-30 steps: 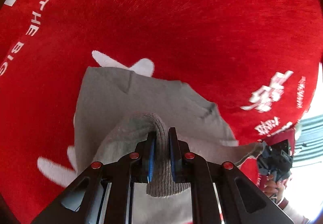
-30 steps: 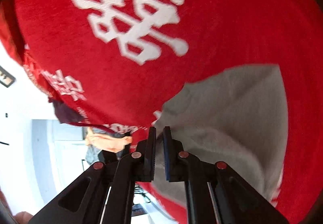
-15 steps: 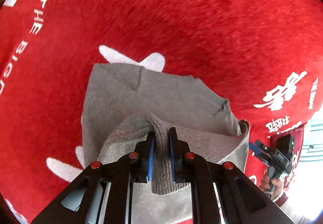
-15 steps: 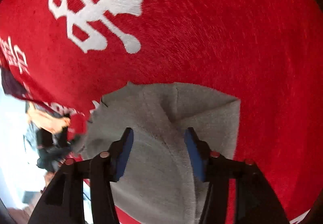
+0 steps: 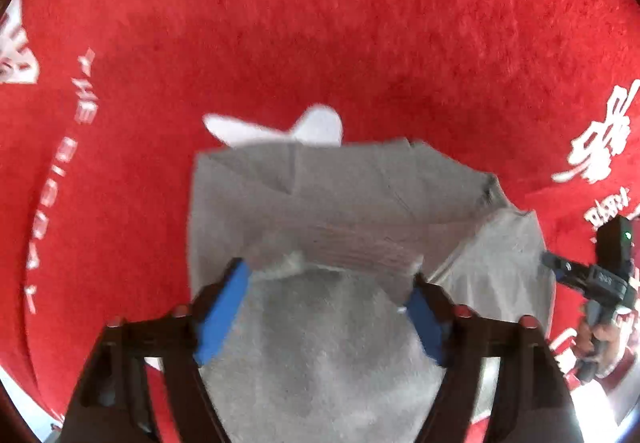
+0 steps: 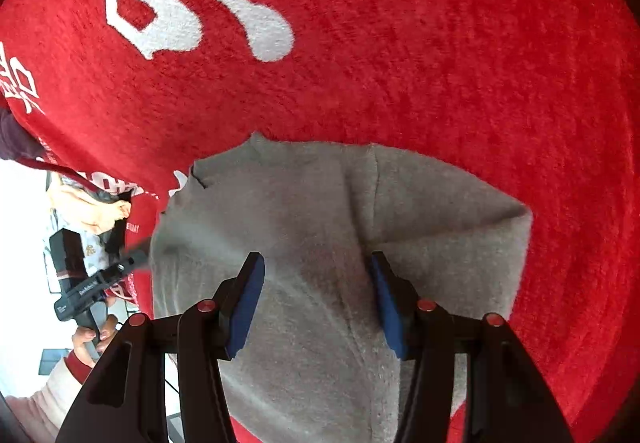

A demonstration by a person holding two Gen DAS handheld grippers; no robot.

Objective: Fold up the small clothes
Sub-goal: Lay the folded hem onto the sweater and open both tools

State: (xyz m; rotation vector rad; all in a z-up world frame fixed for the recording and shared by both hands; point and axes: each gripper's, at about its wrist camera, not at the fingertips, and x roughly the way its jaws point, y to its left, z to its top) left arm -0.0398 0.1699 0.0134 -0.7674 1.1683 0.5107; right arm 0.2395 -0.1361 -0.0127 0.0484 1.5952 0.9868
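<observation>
I see the grey garment (image 5: 336, 203) lying folded on the red cloth (image 5: 320, 23); my left gripper (image 5: 324, 307) hangs over it, jaws opening, fabric between the pads but unpinched; my right gripper (image 6: 316, 303) stands spread above the same garment, gripping nothing.

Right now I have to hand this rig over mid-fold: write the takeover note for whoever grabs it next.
Left gripper: jaws opening, grey garment lies under them, nothing pinched.
Right gripper: open, above the same garment, pads clear of it.
The garment lies folded over on the red printed cloth, one edge at the right slightly raised.
Done: a fold laid down and let go.
Left: check the shape, flatten that edge, fold again if needed.
</observation>
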